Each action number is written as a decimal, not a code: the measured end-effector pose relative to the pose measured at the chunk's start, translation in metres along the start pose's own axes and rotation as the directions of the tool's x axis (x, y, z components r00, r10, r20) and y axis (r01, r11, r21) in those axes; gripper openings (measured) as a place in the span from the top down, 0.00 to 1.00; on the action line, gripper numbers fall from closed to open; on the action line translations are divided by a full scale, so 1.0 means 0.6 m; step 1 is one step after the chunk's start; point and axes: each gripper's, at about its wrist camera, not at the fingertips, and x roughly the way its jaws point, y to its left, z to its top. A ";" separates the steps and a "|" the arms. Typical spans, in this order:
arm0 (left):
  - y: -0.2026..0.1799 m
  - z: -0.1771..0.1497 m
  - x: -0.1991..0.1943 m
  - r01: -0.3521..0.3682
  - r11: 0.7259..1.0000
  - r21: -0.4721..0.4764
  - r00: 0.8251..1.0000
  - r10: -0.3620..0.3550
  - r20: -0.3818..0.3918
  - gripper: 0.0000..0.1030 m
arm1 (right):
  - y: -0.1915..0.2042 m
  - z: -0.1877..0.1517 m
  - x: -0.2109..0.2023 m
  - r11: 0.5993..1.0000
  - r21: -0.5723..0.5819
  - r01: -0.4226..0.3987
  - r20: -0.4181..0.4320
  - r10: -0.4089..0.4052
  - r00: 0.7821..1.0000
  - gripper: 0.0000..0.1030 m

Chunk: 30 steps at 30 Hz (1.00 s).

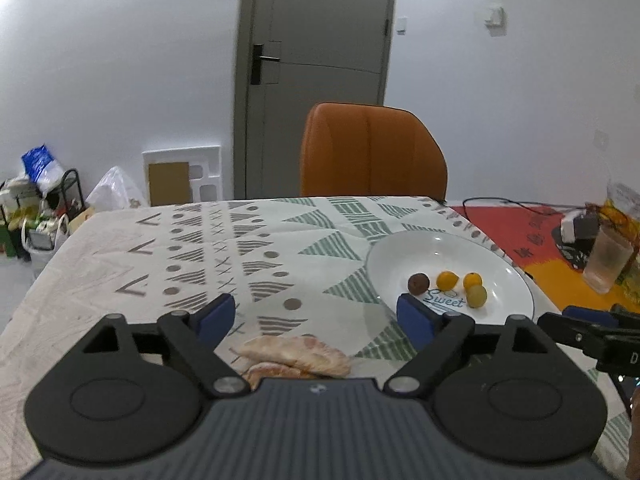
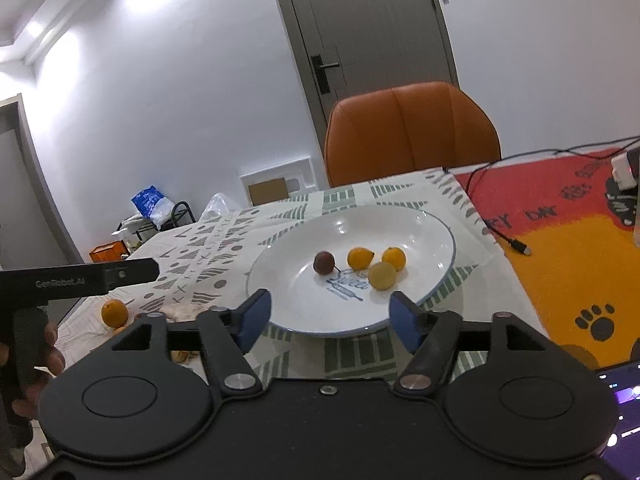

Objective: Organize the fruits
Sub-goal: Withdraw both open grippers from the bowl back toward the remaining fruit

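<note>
A: Both tongs released, nothing held: left gripper [image 1: 316, 318], right gripper [image 2: 328, 316].

B: Plate [image 2: 424, 224] holds four fruits; one orange [image 2: 114, 313] sits off it at nine o'clock, beside peels [image 1: 296, 354].

A: Come straight down over it and close gently, since it may roll.

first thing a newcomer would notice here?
The white plate on the patterned tablecloth, holding a dark fruit and three yellow-orange ones. Next, the orange chair behind the table. One orange fruit sits alone off the plate, to its left.
</note>
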 end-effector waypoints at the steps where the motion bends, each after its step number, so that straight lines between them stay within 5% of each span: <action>1: 0.004 -0.001 -0.004 0.000 1.000 -0.008 1.000 0.000 0.000 0.16 | 0.002 0.000 -0.001 1.000 -0.001 0.001 0.002 -0.001 1.000 0.28; 12: 0.036 -0.021 -0.058 -0.037 0.999 -0.033 0.999 0.038 0.027 0.16 | 0.036 -0.004 -0.022 0.999 -0.040 -0.021 0.029 0.023 0.999 0.01; 30: 0.076 -0.058 -0.115 -0.073 0.994 -0.086 0.996 0.076 0.037 0.16 | 0.063 -0.013 -0.035 0.999 -0.007 -0.033 0.011 0.033 0.999 0.00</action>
